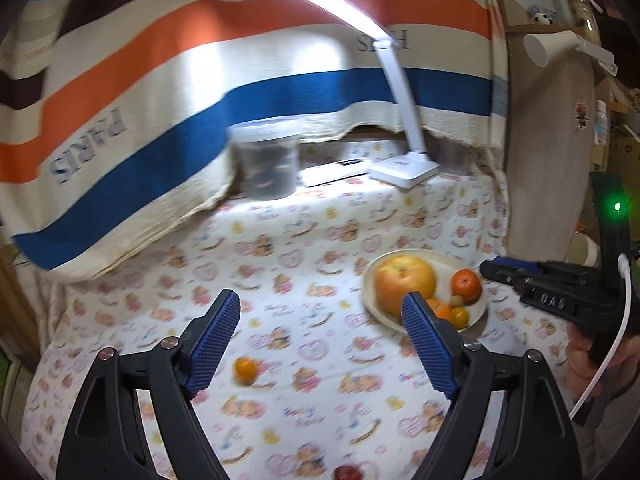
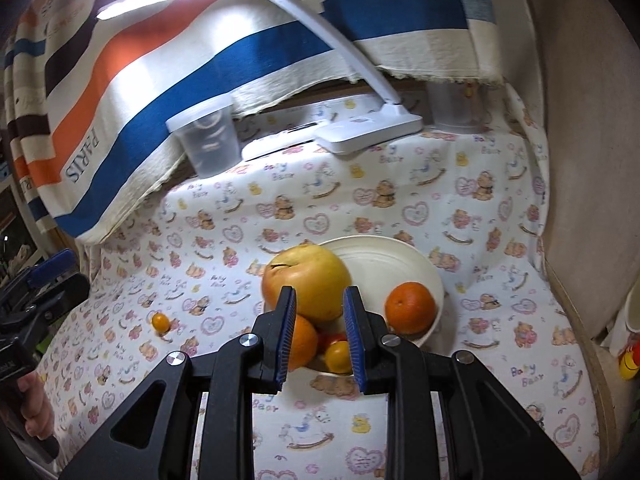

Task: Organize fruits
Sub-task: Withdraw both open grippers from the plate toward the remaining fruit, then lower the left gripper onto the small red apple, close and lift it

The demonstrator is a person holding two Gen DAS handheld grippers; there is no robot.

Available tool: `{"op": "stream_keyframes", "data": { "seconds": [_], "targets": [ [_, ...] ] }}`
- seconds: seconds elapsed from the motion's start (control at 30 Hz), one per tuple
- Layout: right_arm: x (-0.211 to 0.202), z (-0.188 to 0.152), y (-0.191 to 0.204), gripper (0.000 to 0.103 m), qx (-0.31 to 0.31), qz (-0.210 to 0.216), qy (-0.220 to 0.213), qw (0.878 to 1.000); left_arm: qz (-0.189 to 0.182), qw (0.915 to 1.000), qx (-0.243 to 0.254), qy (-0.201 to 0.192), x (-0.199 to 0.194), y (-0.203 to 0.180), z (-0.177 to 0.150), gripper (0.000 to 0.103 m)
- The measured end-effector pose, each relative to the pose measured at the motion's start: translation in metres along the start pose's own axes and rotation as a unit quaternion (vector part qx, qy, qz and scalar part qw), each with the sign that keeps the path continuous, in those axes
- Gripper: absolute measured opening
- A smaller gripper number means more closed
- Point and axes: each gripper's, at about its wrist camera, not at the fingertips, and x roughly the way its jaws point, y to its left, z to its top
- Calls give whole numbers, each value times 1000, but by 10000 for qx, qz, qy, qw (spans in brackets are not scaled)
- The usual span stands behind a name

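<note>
- My left gripper has 2 black arms with ribbed blue pads; my right gripper matches.
- Beneath my fingers, the white tablecloth is printed with pink hearts, brown bears and yellow ducks.
- Ahead of my right fingers, a cream plate holds a yellow-orange grapefruit and an orange mandarin.
- Between my left fingers, 1 small orange fruit.
- Beyond, a cream towel striped orange, blue and brown; a white lamp.

Harsh glare from the desk lamp, motion blur, dark fisheye-bent edges.
</note>
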Motion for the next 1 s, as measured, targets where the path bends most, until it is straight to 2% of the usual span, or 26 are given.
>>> {"op": "stream_keyframes", "data": {
  "seconds": [0.13,0.43,0.57,0.7,0.77,1.0],
  "targets": [
    [1,-4,9,25,-44,-19,26,10000,321,9995,-42,13,-12,11,-21,82],
    [-10,-25,37,25,-265,79,214,9994,493,9972,-433,350,-21,21,-68,82],
    [-10,-36,47,25,-297,162,352,9988,356,9958,-616,575,-16,19,-87,71],
    [-4,-47,53,25,-318,140,471,9983,200,9935,-756,831,-11,18,-101,52],
    [0,-51,53,25,-287,164,540,9980,94,9922,-812,944,-10,17,-107,46],
    [7,-60,59,25,-344,135,612,9974,-304,9899,-758,1157,-5,5,-125,39]
  ]
}}
